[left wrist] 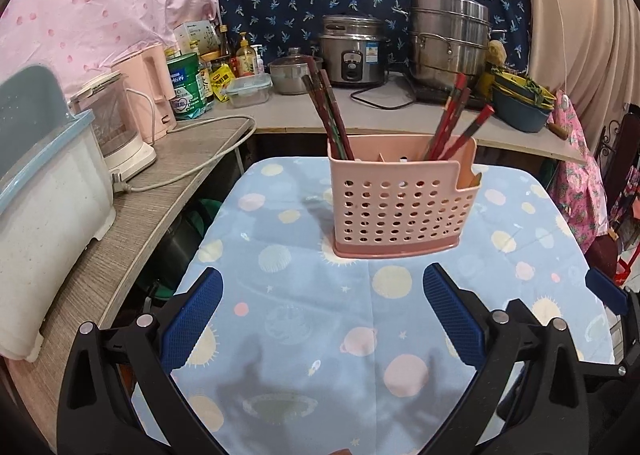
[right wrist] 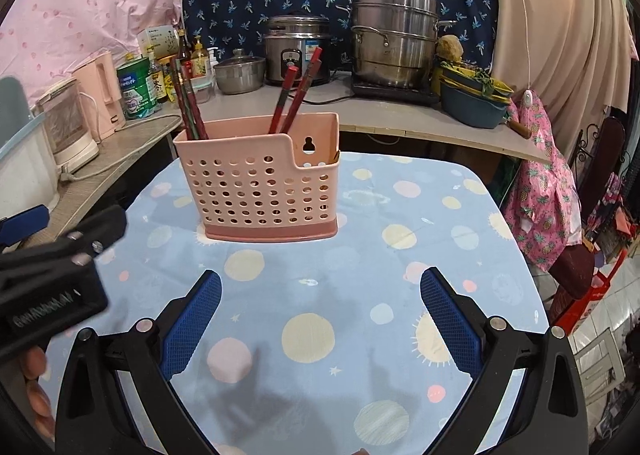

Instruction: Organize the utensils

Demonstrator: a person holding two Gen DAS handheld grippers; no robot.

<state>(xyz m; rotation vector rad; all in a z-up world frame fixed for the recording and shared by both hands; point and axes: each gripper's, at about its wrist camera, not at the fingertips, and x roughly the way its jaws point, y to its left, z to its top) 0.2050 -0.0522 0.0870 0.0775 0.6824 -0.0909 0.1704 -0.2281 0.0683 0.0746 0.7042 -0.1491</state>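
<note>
Left gripper (left wrist: 322,319) and right gripper (right wrist: 320,319) jaws apart, utensil holder (left wrist: 400,203) mid-table.

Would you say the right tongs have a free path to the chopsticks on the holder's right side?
Probably yes: the right tongs are open, the cloth between is bare, and the chopsticks stick out above the holder.

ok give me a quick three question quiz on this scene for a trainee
1. True or false: the left hand-held gripper is holding a chopstick.
2. Where do the chopsticks stand? A) lying on the tablecloth B) upright in the pink holder C) in the rice cooker
3. Fill in: the right hand-held gripper is ____ and holds nothing.

Key: 1 false, both grippers are open and hold nothing. 2 B, in two bunches at opposite ends. 3 open.
</note>
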